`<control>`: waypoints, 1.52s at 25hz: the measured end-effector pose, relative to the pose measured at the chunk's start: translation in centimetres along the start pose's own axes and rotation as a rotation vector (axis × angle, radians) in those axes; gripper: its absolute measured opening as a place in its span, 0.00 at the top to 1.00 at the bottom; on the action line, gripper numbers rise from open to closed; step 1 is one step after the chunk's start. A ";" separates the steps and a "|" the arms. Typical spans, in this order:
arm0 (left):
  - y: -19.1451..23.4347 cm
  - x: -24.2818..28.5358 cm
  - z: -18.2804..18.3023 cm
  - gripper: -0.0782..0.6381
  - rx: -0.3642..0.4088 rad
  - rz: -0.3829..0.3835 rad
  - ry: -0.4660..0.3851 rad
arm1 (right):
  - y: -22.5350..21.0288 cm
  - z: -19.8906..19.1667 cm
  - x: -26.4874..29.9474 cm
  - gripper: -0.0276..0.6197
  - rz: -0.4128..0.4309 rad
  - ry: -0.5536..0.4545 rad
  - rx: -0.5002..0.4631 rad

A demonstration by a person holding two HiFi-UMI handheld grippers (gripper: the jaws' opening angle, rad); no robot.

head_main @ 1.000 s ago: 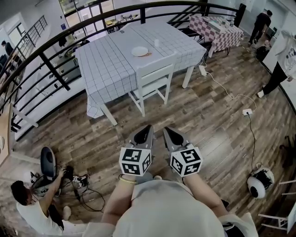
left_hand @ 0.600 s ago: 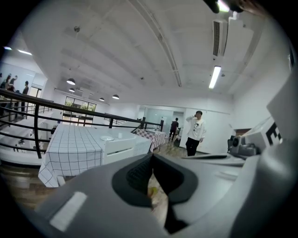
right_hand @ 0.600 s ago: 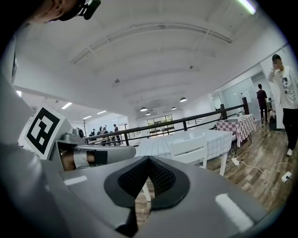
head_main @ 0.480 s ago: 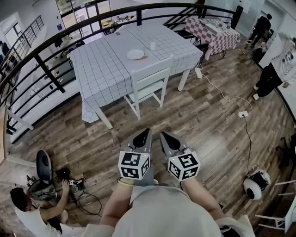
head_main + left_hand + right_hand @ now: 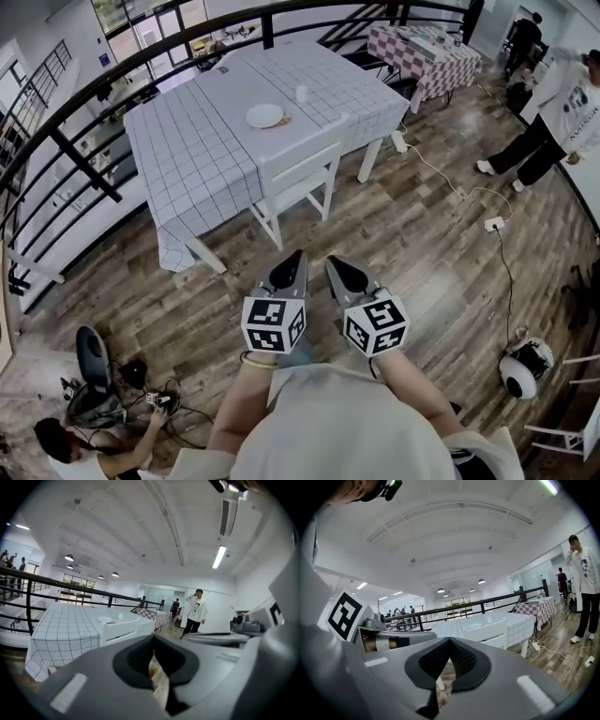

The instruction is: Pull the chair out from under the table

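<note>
The white wooden chair (image 5: pixel 298 180) stands pushed in under the near side of the table (image 5: pixel 178 150), which has a white grid-pattern cloth. A plate (image 5: pixel 264 115) and a small cup (image 5: pixel 301 94) sit on the table. My left gripper (image 5: pixel 297 254) and right gripper (image 5: pixel 334 262) are side by side over the wooden floor, both shut and empty, pointing at the chair from a short way off. The left gripper view shows the chair (image 5: pixel 120 632) ahead beyond the shut jaws. In the right gripper view the chair (image 5: pixel 488 632) also lies ahead.
A black railing (image 5: pixel 66 112) curves behind the table. A red-checked table (image 5: pixel 429 49) stands at the back right. A person in white (image 5: pixel 553 108) walks at the right. A cable with a power strip (image 5: pixel 494 223) lies on the floor. Someone crouches at the lower left (image 5: pixel 89 441).
Both grippers have moved forward together toward the chair, still shut. The table and chair sit lower and nearer in the head view. The person in white has stepped further into view.
</note>
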State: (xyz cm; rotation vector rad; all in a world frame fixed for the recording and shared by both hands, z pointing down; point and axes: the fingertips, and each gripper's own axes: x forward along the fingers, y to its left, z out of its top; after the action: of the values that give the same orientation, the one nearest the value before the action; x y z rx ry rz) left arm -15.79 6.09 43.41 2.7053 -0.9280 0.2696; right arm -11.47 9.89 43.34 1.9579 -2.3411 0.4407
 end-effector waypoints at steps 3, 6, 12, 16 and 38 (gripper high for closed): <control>1.7 2.5 1.2 0.88 0.002 -0.012 0.002 | -1.3 1.0 3.0 0.96 -0.005 0.004 0.002; 3.3 4.7 1.8 0.88 -0.004 -0.020 0.013 | -2.1 1.6 5.5 0.96 -0.008 0.004 0.004; 7.1 9.1 3.8 0.88 -0.006 -0.029 0.033 | -4.2 3.4 10.8 0.96 -0.030 0.007 0.027; 9.1 11.5 5.4 0.88 0.004 -0.055 0.039 | -5.2 4.4 14.0 0.96 -0.053 0.012 0.041; 17.0 19.3 7.6 0.88 0.020 -0.075 0.059 | -10.3 5.4 23.4 0.96 -0.125 0.029 0.057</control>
State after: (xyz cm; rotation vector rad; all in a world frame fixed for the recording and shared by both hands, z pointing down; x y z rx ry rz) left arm -10.68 -20.20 44.45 2.7275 -0.8093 0.3438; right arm -5.25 -15.43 45.32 2.0934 -2.1962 0.5288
